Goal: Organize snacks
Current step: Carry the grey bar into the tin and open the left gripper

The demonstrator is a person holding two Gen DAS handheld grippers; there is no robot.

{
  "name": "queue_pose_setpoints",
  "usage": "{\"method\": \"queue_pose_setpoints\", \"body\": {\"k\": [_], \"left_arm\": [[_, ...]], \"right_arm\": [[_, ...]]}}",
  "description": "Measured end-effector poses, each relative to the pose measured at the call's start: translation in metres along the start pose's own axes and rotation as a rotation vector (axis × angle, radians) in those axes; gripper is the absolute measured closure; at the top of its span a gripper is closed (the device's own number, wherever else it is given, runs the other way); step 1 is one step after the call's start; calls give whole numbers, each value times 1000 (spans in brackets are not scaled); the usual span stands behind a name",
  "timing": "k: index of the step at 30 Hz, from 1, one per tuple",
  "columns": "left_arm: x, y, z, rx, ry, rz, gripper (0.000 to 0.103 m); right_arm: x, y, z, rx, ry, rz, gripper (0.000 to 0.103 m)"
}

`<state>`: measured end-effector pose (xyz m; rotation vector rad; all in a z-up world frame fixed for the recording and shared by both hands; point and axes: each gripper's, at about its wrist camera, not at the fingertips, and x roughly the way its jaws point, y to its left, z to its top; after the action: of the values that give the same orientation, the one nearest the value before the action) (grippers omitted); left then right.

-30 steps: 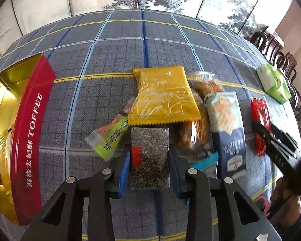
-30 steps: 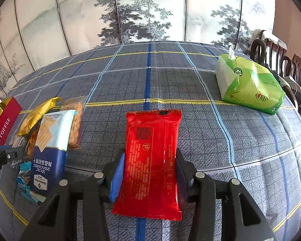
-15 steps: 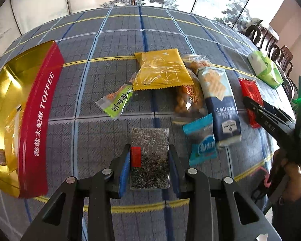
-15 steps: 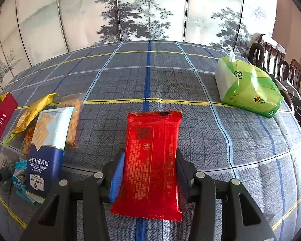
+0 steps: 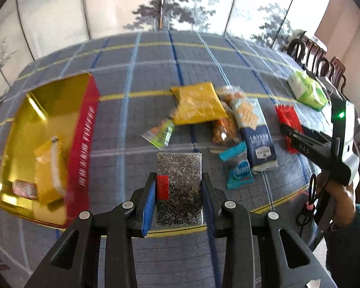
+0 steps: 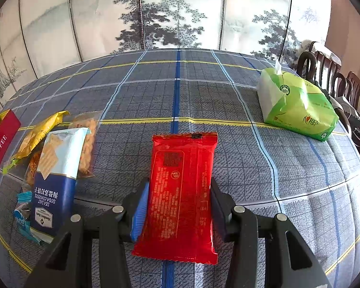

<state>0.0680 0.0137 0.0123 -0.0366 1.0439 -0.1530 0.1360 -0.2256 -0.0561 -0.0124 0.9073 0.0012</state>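
A speckled grey packet [image 5: 179, 187] is clamped in the left hand-held gripper [image 5: 177, 192]; the toffee tin [image 5: 84, 144] lies at its ten o'clock. A red packet [image 6: 180, 192] is gripped by the right hand-held gripper [image 6: 178, 199].

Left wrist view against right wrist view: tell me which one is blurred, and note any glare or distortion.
Left wrist view: motion-smeared, the lettering on the toffee tin unreadable, glare on its gold inside, while the speckled packet in the jaws stays sharp. Right wrist view: crisp, print legible on the red packet and soda cracker pack. Both: fisheye bends the tablecloth lines.
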Motion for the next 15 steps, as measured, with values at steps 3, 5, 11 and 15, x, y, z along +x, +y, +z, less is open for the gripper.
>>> {"method": "queue_pose_setpoints", "body": {"k": [3, 5, 11, 15], "left_arm": [[-14, 17, 3, -22, -33, 25, 72], [-21, 31, 4, -41, -46, 43, 72], [-38, 88, 0, -123, -68, 136, 72], [-42, 124, -6, -179, -67, 199, 72]], "right_arm": [[0, 0, 0, -1, 0, -2, 55], [0, 0, 0, -1, 0, -2, 55], [0, 1, 0, -2, 0, -2, 55], [-1, 0, 0, -2, 0, -3, 55]]}}
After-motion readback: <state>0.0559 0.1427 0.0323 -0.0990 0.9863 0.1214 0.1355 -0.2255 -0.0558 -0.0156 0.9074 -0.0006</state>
